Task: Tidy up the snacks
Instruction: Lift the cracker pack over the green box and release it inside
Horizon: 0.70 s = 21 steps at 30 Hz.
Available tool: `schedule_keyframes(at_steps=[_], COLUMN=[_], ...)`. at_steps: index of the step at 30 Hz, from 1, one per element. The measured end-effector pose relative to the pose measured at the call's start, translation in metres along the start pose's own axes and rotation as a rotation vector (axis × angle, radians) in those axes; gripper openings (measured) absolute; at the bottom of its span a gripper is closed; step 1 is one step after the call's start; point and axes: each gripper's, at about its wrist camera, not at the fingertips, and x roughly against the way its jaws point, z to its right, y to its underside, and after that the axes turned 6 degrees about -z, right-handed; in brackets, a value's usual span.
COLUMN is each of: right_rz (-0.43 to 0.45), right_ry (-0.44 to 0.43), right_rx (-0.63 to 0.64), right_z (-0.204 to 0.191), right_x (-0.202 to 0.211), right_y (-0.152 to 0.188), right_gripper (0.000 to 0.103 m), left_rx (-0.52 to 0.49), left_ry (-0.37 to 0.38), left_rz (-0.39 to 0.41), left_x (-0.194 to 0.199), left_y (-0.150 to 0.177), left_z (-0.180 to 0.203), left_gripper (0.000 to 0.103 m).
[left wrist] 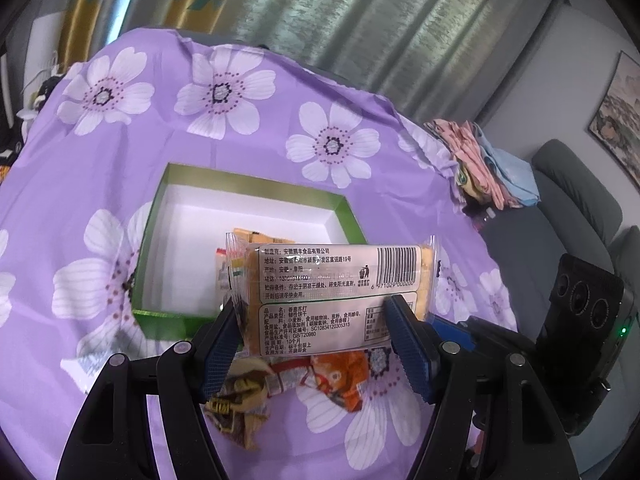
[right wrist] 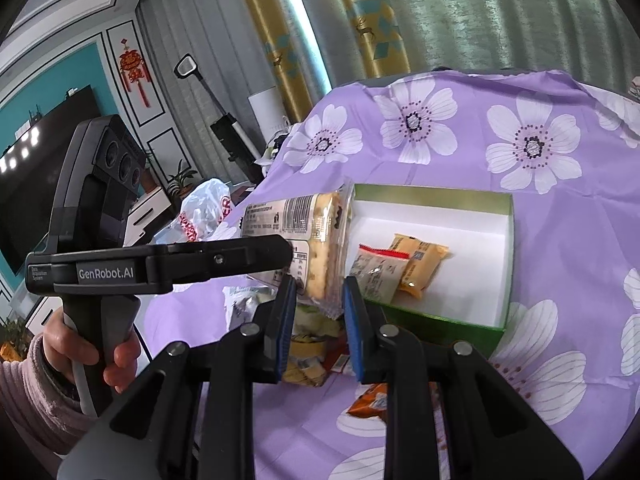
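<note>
Gripping the cracker pack by its slippery wrap, the left gripper may drop it short of the green box; the right gripper, jaws nearly closed, holds nothing.

1. The left wrist camera rides behind the left tool, angled down across the table toward the curtains.
2. The right wrist camera sits behind the right tool, close, angled likewise.
3. Both views share the green box and the cracker pack.
</note>
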Motion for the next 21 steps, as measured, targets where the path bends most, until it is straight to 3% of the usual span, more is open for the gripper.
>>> schedule_keyframes(at_steps=[21], right_rz=[-0.001], right_ry=[0.0], right_rx=[-0.06], right_z=[0.051], right_x=[-0.028], right_y=[-0.025], right_gripper=[0.024], left_rx=[-0.011], left_ry=[-0.008], left_rz=[-0.051], left_x=[-0.049], left_y=[-0.04], left_z=[-0.005], left_gripper=[0.071])
